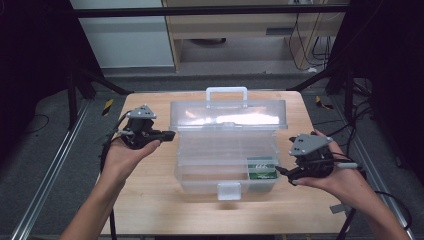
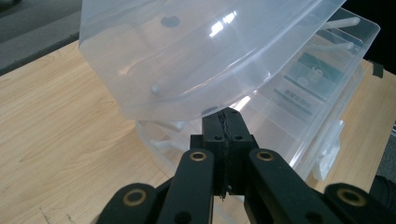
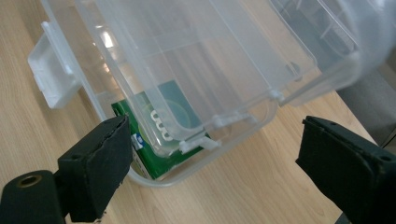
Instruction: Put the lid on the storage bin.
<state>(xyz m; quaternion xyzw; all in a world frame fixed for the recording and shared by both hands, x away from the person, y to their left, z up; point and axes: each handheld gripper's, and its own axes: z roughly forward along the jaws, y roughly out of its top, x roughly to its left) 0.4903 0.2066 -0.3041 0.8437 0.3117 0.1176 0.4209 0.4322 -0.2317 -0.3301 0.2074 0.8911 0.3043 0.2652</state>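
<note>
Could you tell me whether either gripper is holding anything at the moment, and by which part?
Nothing is held: the left gripper is shut on nothing beside the clear box; the right gripper is open.

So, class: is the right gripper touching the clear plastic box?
Apart. In the right gripper view the right gripper has its jaws wide open, with bare table between them and the clear plastic box. The high view agrees.

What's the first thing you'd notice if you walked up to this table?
A big see-through plastic box in the middle of the wooden table, its lid standing open. A green packet lies in its right front corner. A left gripper, shut, and a right gripper, open, flank it.
</note>
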